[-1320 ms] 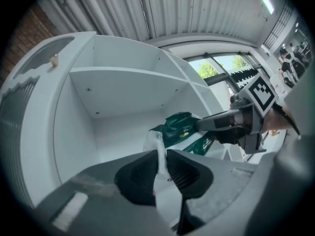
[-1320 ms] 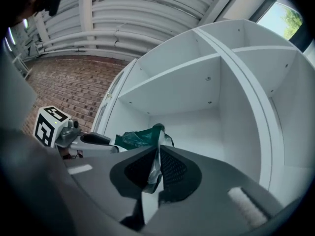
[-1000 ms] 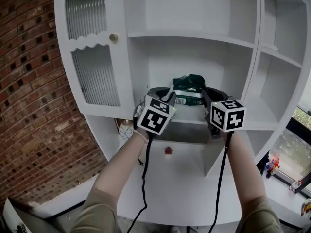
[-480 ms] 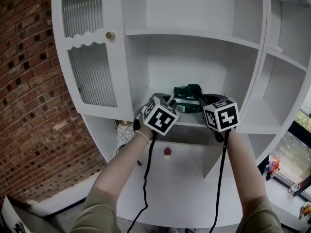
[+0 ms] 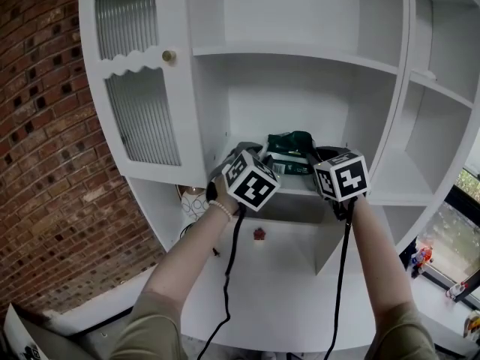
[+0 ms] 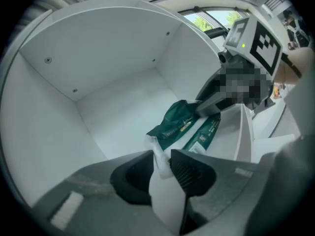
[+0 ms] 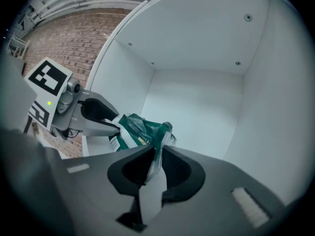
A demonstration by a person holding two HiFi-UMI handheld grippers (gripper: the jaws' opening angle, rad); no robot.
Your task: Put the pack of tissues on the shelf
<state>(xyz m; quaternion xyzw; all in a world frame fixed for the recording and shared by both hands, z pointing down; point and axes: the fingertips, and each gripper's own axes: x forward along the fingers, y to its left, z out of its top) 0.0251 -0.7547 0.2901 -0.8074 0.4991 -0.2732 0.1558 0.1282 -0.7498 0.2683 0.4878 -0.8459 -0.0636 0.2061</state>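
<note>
The green and white pack of tissues [image 5: 289,150] lies on the middle shelf board [image 5: 390,180] of the white cabinet. My left gripper [image 5: 260,156] is at its left end and my right gripper [image 5: 315,156] at its right end. In the left gripper view the pack [image 6: 183,122] lies ahead, and its white plastic end flap sits loosely between the left gripper's [image 6: 162,154] jaws, which have just been opening. In the right gripper view the pack's [image 7: 140,129] other flap hangs between the right gripper's [image 7: 158,151] jaws, which have also just been opening.
A ribbed-glass cabinet door [image 5: 142,118] with a brass knob [image 5: 169,55] stands open at the left, beside a brick wall [image 5: 45,163]. Another shelf [image 5: 300,53] lies above. A small red object [image 5: 259,233] and a pale jar [image 5: 193,199] sit on the counter below.
Both grippers have come down with the pack, which now rests on the shelf board. Over the last half second the hands have stayed nearly still.
</note>
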